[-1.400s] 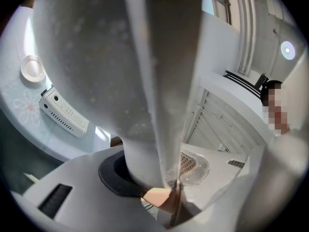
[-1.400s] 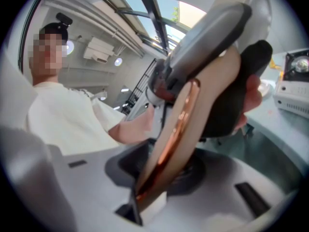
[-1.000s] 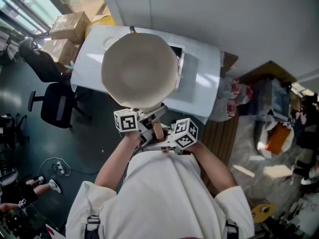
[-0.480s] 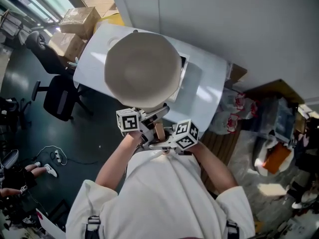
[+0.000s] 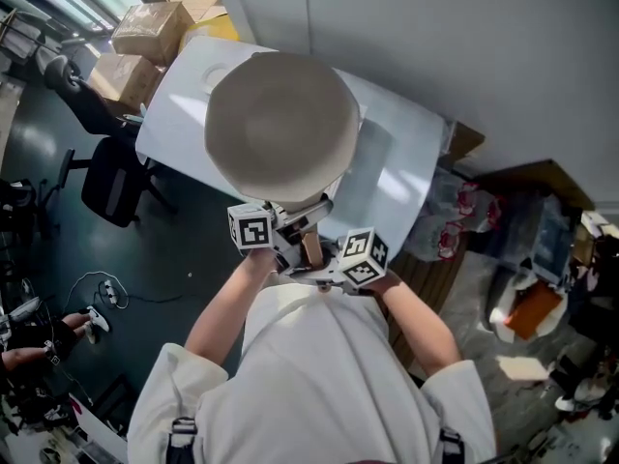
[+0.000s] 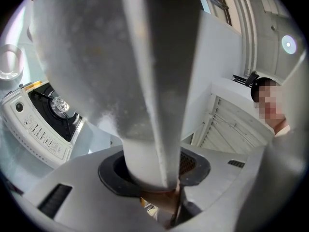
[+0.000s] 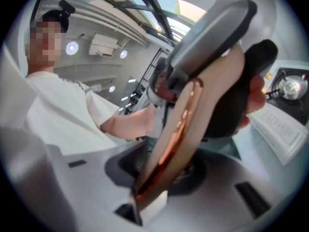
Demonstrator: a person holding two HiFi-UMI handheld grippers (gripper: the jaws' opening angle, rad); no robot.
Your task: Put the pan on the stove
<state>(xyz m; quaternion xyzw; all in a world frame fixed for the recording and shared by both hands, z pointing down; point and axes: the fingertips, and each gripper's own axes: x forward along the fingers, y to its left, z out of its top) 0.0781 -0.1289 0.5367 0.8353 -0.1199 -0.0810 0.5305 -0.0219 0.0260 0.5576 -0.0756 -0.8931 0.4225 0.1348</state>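
A big round beige pan (image 5: 282,129) hangs in the air over the white table (image 5: 406,158) and hides the stove in the head view. Its wooden handle (image 5: 310,247) points back toward me. My left gripper (image 5: 290,237) is shut on the handle close to the pan's body, and my right gripper (image 5: 321,265) is shut on the handle's end. The left gripper view is filled by the pan's pale underside (image 6: 120,57), with the black-topped stove (image 6: 53,108) below at the left. In the right gripper view the copper-edged handle (image 7: 178,124) runs between the jaws, and the stove (image 7: 289,88) lies at the far right.
Cardboard boxes (image 5: 145,32) and an office chair (image 5: 108,177) stand left of the table. A grey wall runs behind it. Bags and clutter (image 5: 527,303) fill the floor at the right. A round white dish (image 6: 9,62) sits on the table beside the stove.
The pan has moved a little farther over the table and now covers the stove's edge that showed beside it before. Both grippers keep their hold on the handle.
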